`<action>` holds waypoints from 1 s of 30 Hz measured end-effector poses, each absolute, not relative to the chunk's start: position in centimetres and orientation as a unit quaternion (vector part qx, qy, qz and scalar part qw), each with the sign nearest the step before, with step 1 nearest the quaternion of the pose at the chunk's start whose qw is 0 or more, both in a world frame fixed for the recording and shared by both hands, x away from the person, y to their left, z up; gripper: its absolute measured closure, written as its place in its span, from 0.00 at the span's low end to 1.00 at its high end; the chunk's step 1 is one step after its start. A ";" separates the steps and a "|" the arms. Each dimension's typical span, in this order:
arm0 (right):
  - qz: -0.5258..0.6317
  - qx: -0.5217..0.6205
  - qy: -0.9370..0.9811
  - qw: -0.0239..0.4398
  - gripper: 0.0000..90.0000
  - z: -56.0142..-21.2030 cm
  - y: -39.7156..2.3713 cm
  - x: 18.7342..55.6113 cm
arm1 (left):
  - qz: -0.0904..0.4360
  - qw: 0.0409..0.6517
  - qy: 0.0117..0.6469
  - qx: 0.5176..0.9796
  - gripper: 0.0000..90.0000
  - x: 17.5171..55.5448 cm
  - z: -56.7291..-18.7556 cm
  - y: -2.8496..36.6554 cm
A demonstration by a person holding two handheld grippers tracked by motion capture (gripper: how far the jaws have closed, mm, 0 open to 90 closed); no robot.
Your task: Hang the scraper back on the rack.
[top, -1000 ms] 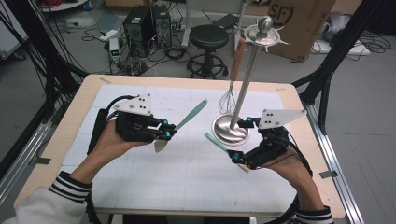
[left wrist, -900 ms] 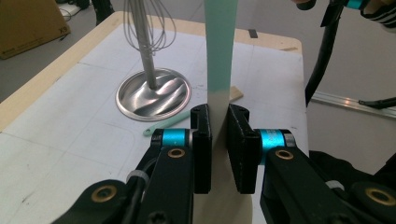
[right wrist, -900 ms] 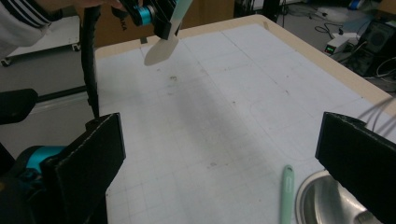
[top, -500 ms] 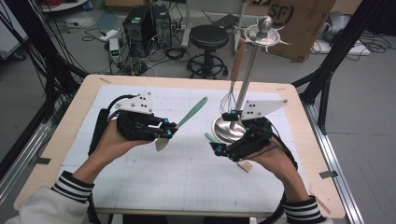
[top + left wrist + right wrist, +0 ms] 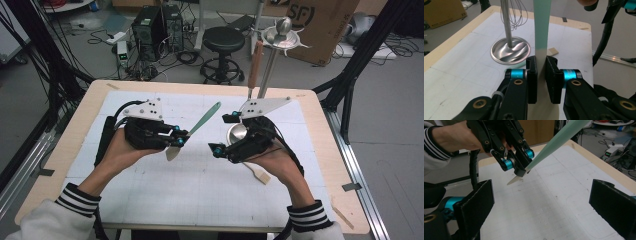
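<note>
High view: my left gripper pinches the green spatula near its pale blade, above the desk's middle, handle slanting toward the far edge. My right gripper has swung in from the right side toward it, past the metal stand.

Left gripper view: both pads press the spatula flat; whisk hangs on the stand.

Right gripper view: jaws spread wide, empty, facing the spatula. I judge a handover is next.
</note>
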State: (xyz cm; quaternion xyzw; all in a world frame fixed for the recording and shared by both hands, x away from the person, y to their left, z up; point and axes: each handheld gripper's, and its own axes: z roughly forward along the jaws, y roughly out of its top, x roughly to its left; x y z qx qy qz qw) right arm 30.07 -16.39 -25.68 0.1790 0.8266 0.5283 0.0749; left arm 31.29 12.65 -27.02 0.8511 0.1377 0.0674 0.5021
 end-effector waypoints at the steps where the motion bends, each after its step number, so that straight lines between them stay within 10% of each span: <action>1: 0.529 0.180 0.826 0.074 0.05 -25.7 -16.2 30.1 | 0.067 0.502 0.138 0.851 0.90 31.3 -27.0 12.7; 30: 0.531 0.204 0.820 0.069 0.56 -25.4 -13.0 31.7 | 0.076 0.492 0.169 0.851 0.89 31.9 -27.4 12.5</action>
